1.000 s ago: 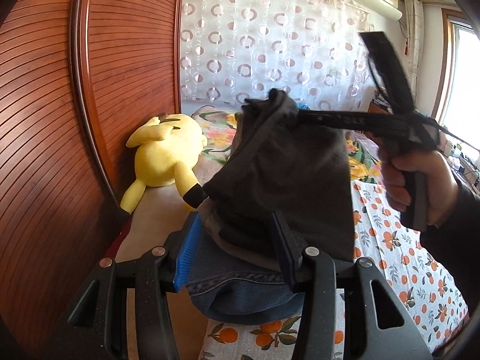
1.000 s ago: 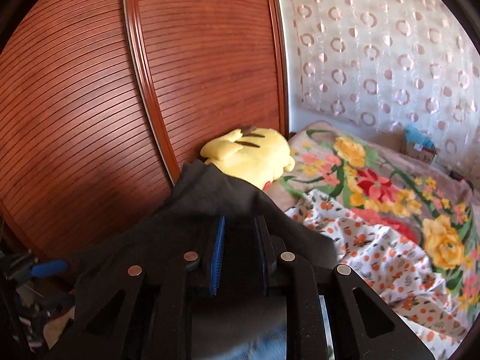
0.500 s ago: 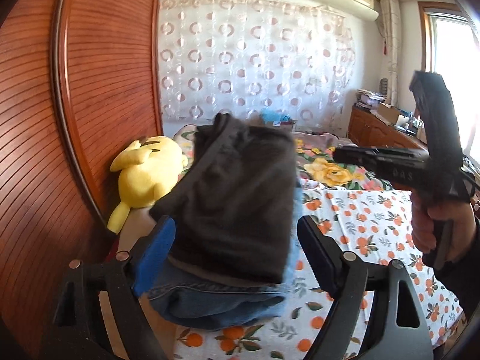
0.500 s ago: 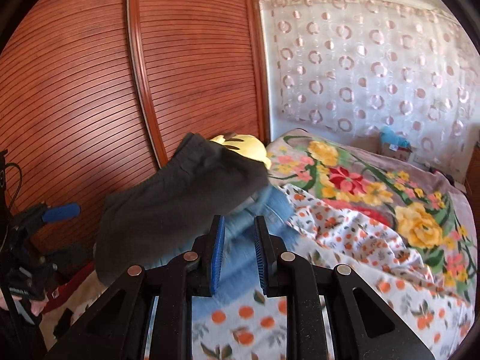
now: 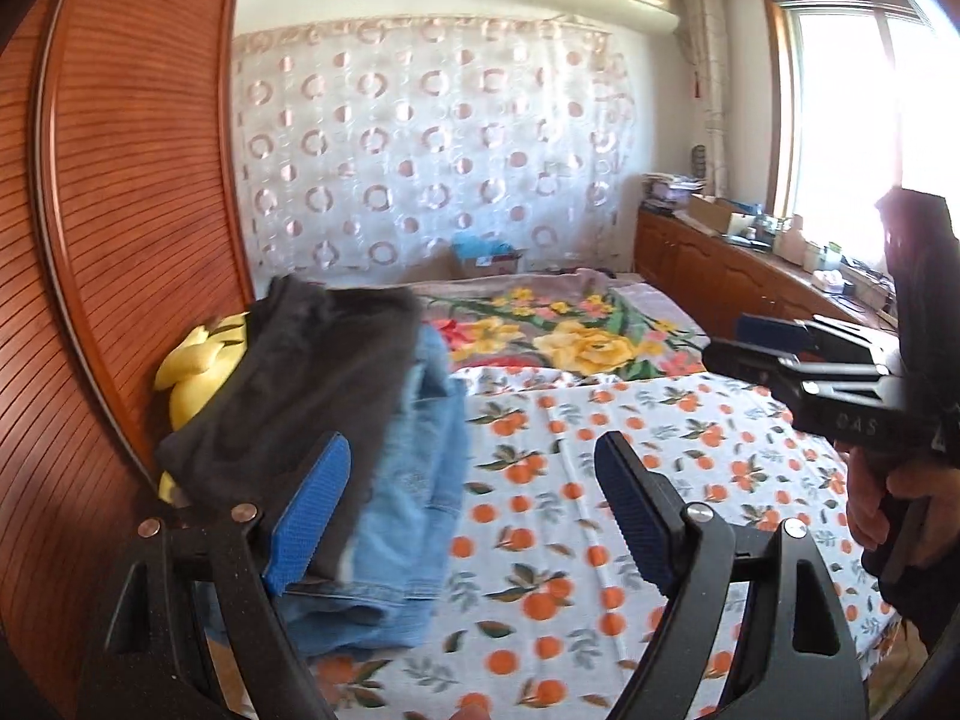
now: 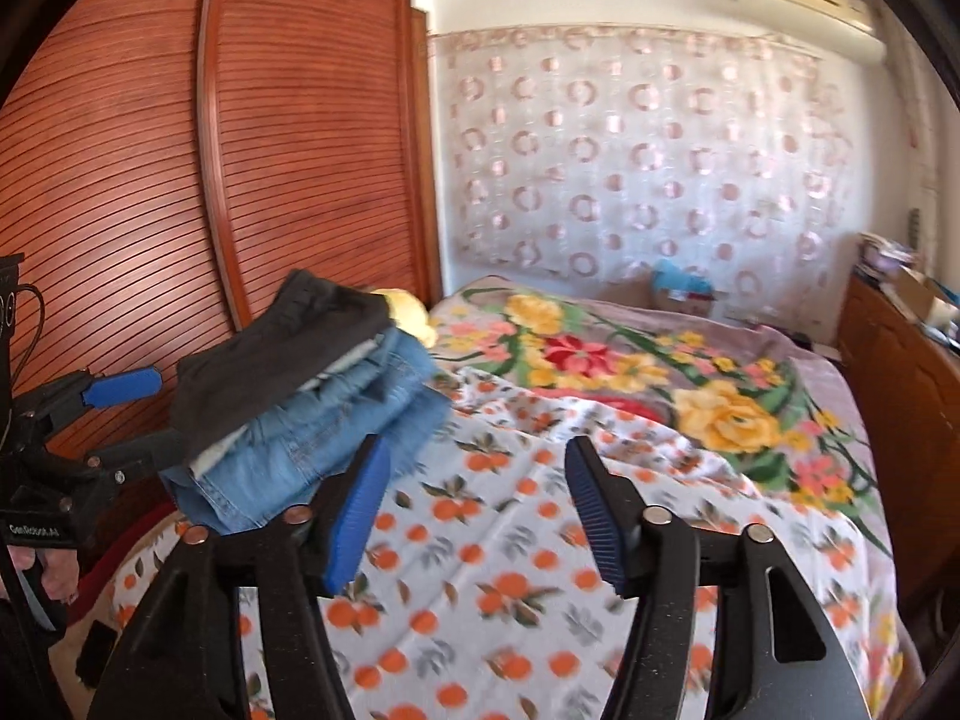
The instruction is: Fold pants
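Note:
Folded dark grey pants lie on top of a stack of folded blue jeans at the left side of the bed; the stack also shows in the right wrist view, dark pants over jeans. My left gripper is open and empty, just right of the stack. My right gripper is open and empty over the orange-print sheet; it shows in the left wrist view at the right, held by a hand.
A yellow plush toy lies behind the stack against the slatted wooden wardrobe door. A floral blanket covers the far bed. A wooden cabinet with clutter runs along the right under the window.
Both grippers let go of the dark pants, opened and drew back. The pants now rest on the jeans stack.

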